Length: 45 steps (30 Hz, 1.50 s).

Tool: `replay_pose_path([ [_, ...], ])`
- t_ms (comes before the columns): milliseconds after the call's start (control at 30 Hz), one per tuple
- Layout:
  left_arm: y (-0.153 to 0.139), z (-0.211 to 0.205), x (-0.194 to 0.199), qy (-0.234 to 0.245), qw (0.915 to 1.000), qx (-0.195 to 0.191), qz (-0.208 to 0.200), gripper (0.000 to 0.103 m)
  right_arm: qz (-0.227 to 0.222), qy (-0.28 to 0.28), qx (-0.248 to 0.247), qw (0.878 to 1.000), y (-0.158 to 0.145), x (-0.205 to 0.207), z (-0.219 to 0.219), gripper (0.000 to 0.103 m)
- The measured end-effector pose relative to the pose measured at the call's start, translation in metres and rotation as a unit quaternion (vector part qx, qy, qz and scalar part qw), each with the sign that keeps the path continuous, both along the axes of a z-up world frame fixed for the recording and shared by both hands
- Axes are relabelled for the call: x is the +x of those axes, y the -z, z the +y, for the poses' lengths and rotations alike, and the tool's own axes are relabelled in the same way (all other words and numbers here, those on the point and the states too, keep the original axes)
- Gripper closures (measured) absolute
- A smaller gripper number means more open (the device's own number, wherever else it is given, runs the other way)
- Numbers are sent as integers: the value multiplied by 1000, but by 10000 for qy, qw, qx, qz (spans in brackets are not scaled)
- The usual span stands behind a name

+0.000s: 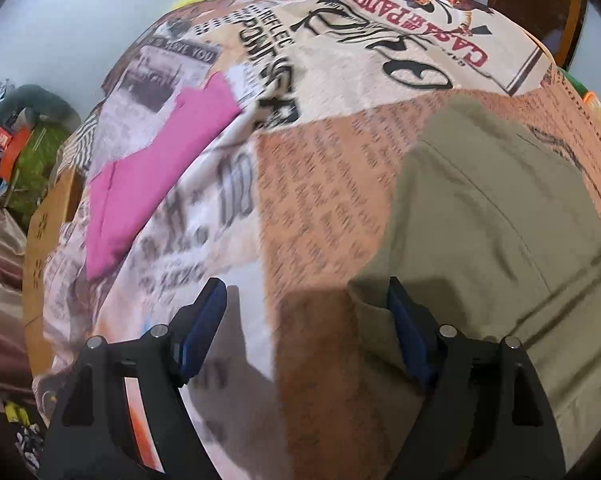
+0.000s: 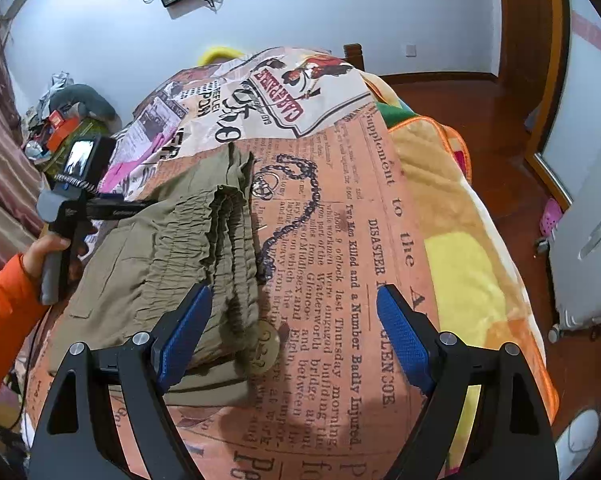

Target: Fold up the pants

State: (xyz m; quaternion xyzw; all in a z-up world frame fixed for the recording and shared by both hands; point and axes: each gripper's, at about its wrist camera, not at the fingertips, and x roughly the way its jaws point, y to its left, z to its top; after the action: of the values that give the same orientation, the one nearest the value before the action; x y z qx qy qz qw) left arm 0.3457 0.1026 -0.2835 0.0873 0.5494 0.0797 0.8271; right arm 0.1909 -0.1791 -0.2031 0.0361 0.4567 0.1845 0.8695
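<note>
Olive-green pants [image 2: 172, 256] lie folded on a newspaper-print sheet [image 2: 340, 240], with the gathered elastic waistband [image 2: 232, 240] facing my right gripper. My right gripper [image 2: 292, 312] is open just above the waistband end, its left finger [image 2: 188, 328] over the cloth. In the left wrist view the pants [image 1: 492, 220] fill the right side. My left gripper [image 1: 304, 300] is open and empty, its right finger [image 1: 404, 320] at the pants' edge. The left gripper also shows in the right wrist view [image 2: 132, 208], held by a hand in an orange sleeve.
A pink garment [image 1: 156, 168] lies on the sheet at the left. A yellow and orange blanket [image 2: 460, 240] hangs at the bed's right edge. Clutter [image 2: 60, 120] sits by the wall at the left. A wood floor [image 2: 500, 120] and a white appliance [image 2: 588, 240] are at the right.
</note>
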Motion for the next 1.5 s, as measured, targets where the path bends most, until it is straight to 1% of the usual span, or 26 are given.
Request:
replay_pose_path([
  [100,-6,12,-23,-129,9999,72,20,23,-52,-65,19,10000,-2,-3,3,21],
  [233,-18,27,-62,-412,9991,-36,-10,23,-144,-131,39,9998,-7,-10,8,21],
  [367,-30,35,-113,-690,9970,-317,-115,23,-239,-204,-1,9995,-11,-16,12,21],
  [467,-38,31,-149,-768,9955,-503,-234,23,-297,-274,-64,9992,-14,-21,17,21],
  [533,-39,28,-170,-848,9934,-709,-310,23,-325,-327,-99,9989,-16,-25,20,21],
  [667,-37,21,-202,-1076,9849,-1296,-405,23,-299,-406,-124,9987,-13,-32,28,21],
  [767,-40,18,-214,-1128,9819,-1461,-435,23,-168,-494,-80,9986,-5,-38,35,21],
  [933,-44,22,-223,-1141,9829,-1355,-499,23,120,-827,-177,9963,17,-47,51,22],
  [967,-46,26,-225,-1170,9828,-1325,-527,21,170,-877,-242,9957,24,-49,54,27],
  [1067,-48,34,-232,-1211,9828,-1280,-559,21,252,-963,-199,9948,35,-52,55,35],
  [1133,-46,38,-238,-1224,9826,-1287,-549,21,218,-983,-145,9948,37,-54,54,37],
  [1233,-46,42,-246,-1240,9815,-1344,-567,21,170,-1087,-116,9939,35,-55,57,49],
  [1333,-46,45,-254,-1312,9794,-1425,-570,21,21,-1150,-309,9929,35,-56,63,52],
  [1400,-49,47,-258,-1341,9794,-1387,-591,21,-6,-1182,-368,9923,35,-53,63,52],
  [1433,-51,48,-259,-1350,9798,-1346,-605,21,-4,-1196,-386,9921,35,-52,63,52],
  [1500,-54,52,-261,-1534,9836,-739,-590,23,-23,-1172,-454,9921,35,-51,62,52],
])
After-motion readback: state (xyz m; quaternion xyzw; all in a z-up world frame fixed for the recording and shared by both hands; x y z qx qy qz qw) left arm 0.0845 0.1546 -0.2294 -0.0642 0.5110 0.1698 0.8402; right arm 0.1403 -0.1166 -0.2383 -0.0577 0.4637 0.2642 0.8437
